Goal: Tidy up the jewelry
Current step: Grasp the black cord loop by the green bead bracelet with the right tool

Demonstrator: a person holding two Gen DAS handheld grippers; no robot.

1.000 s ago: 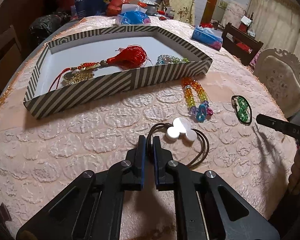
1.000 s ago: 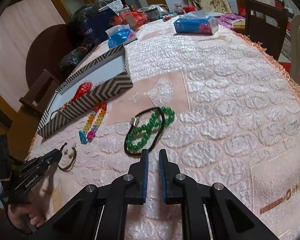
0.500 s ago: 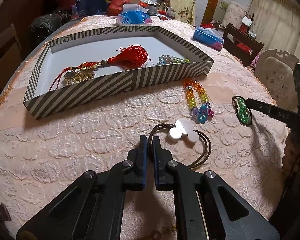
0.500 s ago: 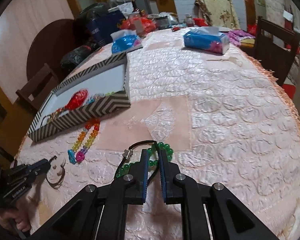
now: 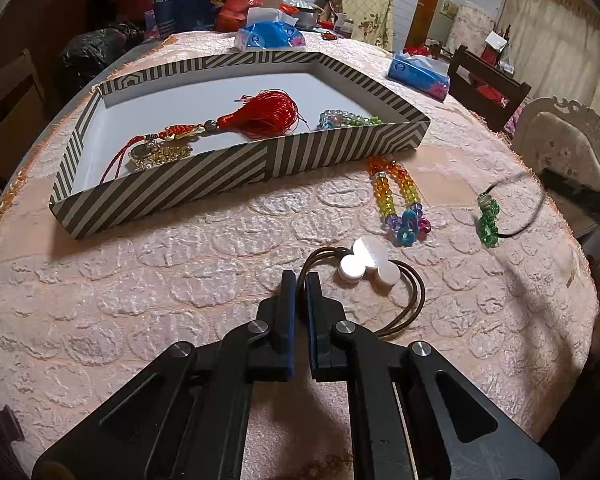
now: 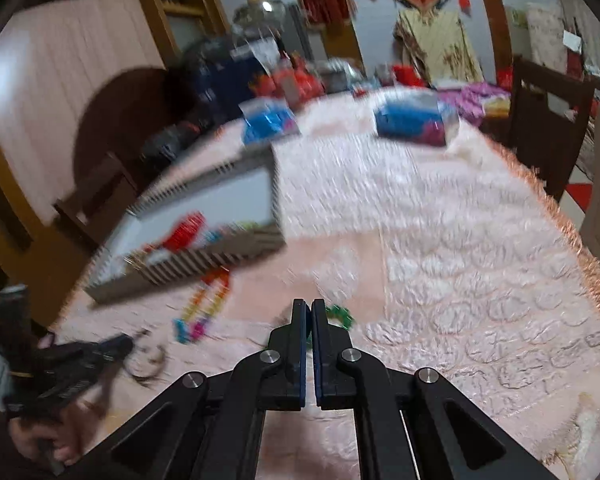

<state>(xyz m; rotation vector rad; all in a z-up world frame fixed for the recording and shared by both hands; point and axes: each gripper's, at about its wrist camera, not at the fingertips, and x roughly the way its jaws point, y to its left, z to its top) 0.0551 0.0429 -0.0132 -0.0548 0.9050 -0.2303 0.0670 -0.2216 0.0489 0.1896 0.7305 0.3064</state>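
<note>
**Both grippers pinch cords near the striped tray**

The left gripper (image 5: 299,280) is pressed together on the brown cord with white disc charm (image 5: 366,262), which lies on the cloth. The right gripper (image 6: 309,308) pinches the black cord carrying green beads (image 5: 488,220), lifted clear. The striped cardboard tray (image 5: 236,170) lies ahead and leftward, long side facing, nearer the left. Open pink tablecloth (image 5: 180,272) lies between.

Our right wrist view is smeared: the striped box (image 6: 204,240) and rainbow beads (image 6: 204,308) by the table's left edge are streaks. The green beads (image 6: 340,316) sit mostly hidden behind the right gripper (image 6: 309,308).
</note>
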